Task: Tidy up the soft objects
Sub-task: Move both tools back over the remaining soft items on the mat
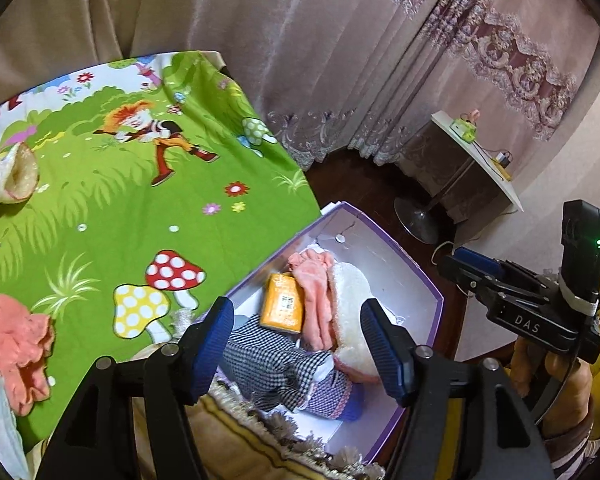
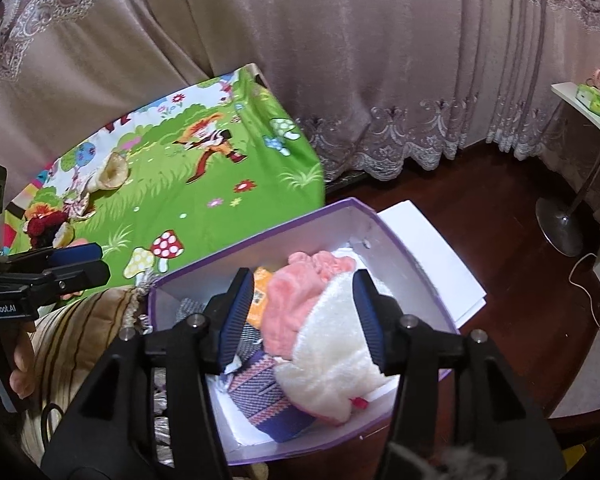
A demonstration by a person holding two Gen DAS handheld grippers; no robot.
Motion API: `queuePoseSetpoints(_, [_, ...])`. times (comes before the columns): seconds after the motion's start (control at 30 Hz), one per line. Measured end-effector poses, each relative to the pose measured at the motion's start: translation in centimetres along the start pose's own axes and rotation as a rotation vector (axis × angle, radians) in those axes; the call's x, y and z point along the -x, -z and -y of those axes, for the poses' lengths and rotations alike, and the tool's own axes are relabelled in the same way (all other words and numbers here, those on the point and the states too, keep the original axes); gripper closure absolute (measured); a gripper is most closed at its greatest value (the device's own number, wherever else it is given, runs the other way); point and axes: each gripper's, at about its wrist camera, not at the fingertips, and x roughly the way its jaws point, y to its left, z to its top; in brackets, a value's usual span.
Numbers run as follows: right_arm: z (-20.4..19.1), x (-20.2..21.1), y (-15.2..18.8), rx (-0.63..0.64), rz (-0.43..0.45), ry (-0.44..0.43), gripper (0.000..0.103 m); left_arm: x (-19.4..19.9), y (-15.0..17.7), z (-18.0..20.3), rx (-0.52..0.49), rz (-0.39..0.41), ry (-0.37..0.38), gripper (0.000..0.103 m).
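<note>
A white box with a purple rim stands beside the bed. In it lie a pink fluffy cloth, a white fleece piece, an orange pack, a checked cloth and a purple knitted piece. My left gripper hangs open over the box with nothing between its pads. My right gripper stands open astride the pink and white pieces, its pads apart from them. Each gripper shows in the other's view: the right gripper, the left gripper.
The bed carries a green cartoon sheet with another pink cloth, a cream hat-like piece and a red woolly item. A fringed cushion, curtains, a lamp base and a side table surround the box.
</note>
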Motion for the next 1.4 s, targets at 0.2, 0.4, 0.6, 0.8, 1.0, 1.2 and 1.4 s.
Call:
queuePoseSetpoints(0.2, [-2.8,-0.2,-0.3,0.053,-0.005,-0.032,0.047,2.1,0.8,-2.7,0.056,0.036,-0.034,0.036])
queuePoseSetpoints(0.4, [-5.4,-0.9,-0.5,0.084,-0.022,-0.097,0.039,4.5,2.5,-6.7,0.153,0.069,-0.075,0.036])
queuePoseSetpoints(0.6, [-8.4,-1.8,-0.5,0.133,-0.044,-0.143,0.036,7.6,4.5,-10.8,0.251,0.101,-0.135,0.036])
queuePoseSetpoints(0.8, [-11.1,-2.8,-0.1,0.187,-0.074,-0.191,0.032,11.0,7.7,-15.0,0.360,0.113,-0.204,0.035])
queuePoseSetpoints(1.0, [-12.9,-3.7,0.2,0.210,-0.099,-0.227,0.030,14.8,11.8,-19.7,0.527,0.138,-0.254,0.034])
queuePoseSetpoints(1.2, [-15.2,-4.4,0.1,0.252,-0.110,-0.259,0.029,17.5,15.4,-22.5,0.653,0.133,-0.269,0.033])
queuePoseSetpoints(1.4, [-18.2,-5.0,0.3,0.311,-0.120,-0.302,0.026,17.9,17.2,-23.5,0.779,0.103,-0.180,0.033])
